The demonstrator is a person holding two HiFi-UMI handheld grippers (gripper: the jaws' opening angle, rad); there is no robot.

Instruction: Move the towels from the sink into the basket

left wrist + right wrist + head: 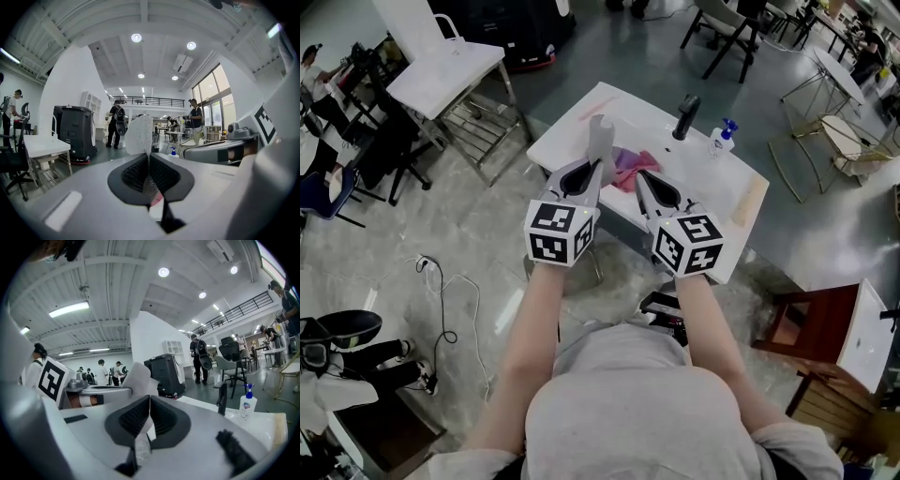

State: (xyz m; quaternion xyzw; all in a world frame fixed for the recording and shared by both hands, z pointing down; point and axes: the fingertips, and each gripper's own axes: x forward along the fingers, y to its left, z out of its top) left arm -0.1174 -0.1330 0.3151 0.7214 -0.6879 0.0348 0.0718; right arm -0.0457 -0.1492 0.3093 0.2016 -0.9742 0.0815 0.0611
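Observation:
A white towel (601,139) stands up from my left gripper (596,169), whose jaws are shut on it; in the left gripper view the towel (140,136) rises above the closed jaws (149,157). My right gripper (641,176) is close beside it, jaws shut (149,399), with pale cloth (140,444) pinched low between them that looks like the same towel (136,376). A pink towel (630,169) lies in the white sink (581,117) just beyond both grippers. Both grippers are held side by side over the sink's near edge.
A black faucet (686,114) and a spray bottle (724,139) stand on the sink's far side. A white table (441,70) is at the upper left, a wooden cabinet (825,328) at the right. Cables (441,291) lie on the floor. People stand far off.

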